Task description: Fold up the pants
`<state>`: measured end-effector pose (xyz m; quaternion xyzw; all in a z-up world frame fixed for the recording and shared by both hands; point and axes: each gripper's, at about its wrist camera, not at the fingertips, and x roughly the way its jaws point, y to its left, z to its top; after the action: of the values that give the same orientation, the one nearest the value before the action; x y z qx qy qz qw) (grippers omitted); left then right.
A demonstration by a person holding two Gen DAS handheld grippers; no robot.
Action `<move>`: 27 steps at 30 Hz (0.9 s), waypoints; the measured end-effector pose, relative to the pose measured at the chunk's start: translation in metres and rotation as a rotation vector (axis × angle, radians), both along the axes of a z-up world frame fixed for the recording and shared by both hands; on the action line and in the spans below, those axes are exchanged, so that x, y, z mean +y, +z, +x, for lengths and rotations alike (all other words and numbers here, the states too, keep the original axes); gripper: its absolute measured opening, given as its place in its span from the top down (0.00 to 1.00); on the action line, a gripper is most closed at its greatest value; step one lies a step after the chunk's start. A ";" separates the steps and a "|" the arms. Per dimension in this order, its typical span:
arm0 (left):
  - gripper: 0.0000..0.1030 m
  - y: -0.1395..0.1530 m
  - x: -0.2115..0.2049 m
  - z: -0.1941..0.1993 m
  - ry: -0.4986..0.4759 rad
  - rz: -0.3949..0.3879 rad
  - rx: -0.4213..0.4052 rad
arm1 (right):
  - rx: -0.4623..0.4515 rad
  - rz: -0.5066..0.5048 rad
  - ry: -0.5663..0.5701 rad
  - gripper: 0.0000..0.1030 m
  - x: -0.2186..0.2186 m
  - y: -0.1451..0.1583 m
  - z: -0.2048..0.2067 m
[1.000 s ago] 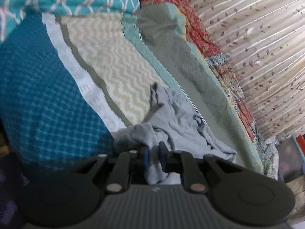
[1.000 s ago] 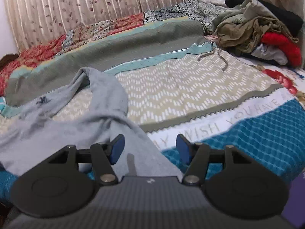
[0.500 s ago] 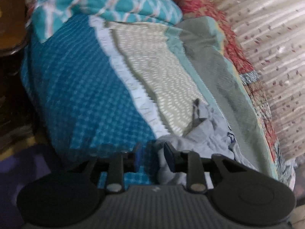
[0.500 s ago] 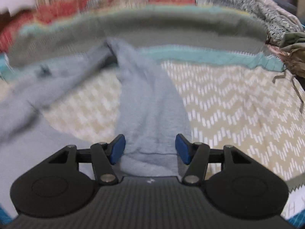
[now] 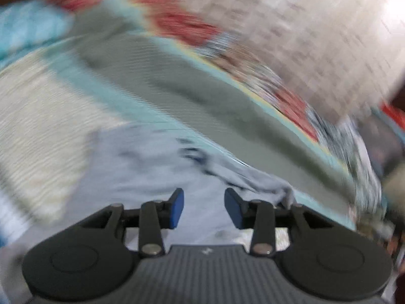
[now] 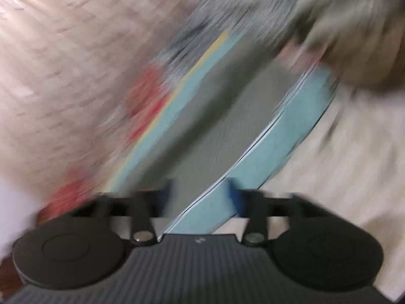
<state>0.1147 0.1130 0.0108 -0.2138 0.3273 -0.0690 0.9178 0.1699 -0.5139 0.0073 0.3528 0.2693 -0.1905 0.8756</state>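
**Soft grey pants on the bed, both grippers free**

The bed's striped patchwork quilt point(image 5: 192, 83) of olive, teal and cream bands fills both blurred views. One pair of light grey, soft jersey pants point(image 5: 141, 177) lies rumpled on it, just ahead of the left hand-held gripper point(image 5: 204, 206). They look light, limp and likely to sag, so the waistband or a hem edge seems the best hold. Two grippers: the left's jaws are opening over the cloth without pinching it; the right hand-held gripper point(image 6: 200, 197) is opening too, nothing between its jaws.

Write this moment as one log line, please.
left gripper: jaws opening, over grey pants, nothing pinched | right gripper: jaws opening, empty, over bedspread | views blurred
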 end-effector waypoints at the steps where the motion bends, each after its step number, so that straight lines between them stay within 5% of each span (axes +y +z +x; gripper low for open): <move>1: 0.58 -0.002 -0.025 0.011 -0.066 0.059 -0.013 | 0.001 -0.026 0.006 0.41 0.000 -0.004 -0.002; 4: 0.55 -0.021 -0.098 0.033 -0.247 0.304 -0.062 | -0.117 0.020 0.196 0.42 0.016 -0.024 -0.027; 8: 0.55 -0.065 -0.172 0.048 -0.407 0.607 -0.117 | -0.105 -0.078 0.357 0.41 0.045 -0.050 -0.068; 12: 0.54 -0.095 -0.211 0.054 -0.471 0.767 -0.160 | -0.068 0.106 0.374 0.41 0.034 -0.075 -0.060; 15: 0.58 -0.104 -0.218 0.060 -0.461 0.805 -0.155 | -0.069 0.167 0.294 0.41 0.028 -0.081 -0.039; 17: 0.88 -0.111 -0.223 0.065 -0.470 0.807 -0.123 | -0.030 0.165 0.264 0.43 0.026 -0.087 -0.020; 18: 0.98 -0.114 -0.224 0.068 -0.489 0.802 -0.094 | -0.020 0.178 0.264 0.54 0.024 -0.089 -0.013; 19: 0.98 -0.116 -0.223 0.068 -0.499 0.796 -0.083 | -0.008 0.187 0.281 0.64 0.025 -0.093 -0.002; 20: 0.98 -0.114 -0.222 0.064 -0.510 0.795 -0.092 | 0.010 0.183 0.299 0.89 0.027 -0.092 0.007; 21: 0.98 -0.111 -0.220 0.059 -0.527 0.796 -0.107 | 0.025 0.174 0.305 0.97 0.030 -0.089 0.009; 27: 0.98 -0.059 -0.180 0.004 -0.569 0.691 -0.254 | -0.191 0.120 0.253 0.97 0.015 -0.021 0.000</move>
<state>0.1183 -0.0673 -0.0487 0.2130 0.2619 -0.2305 0.9126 0.1697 -0.4994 -0.0137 0.3843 0.2380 -0.0279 0.8916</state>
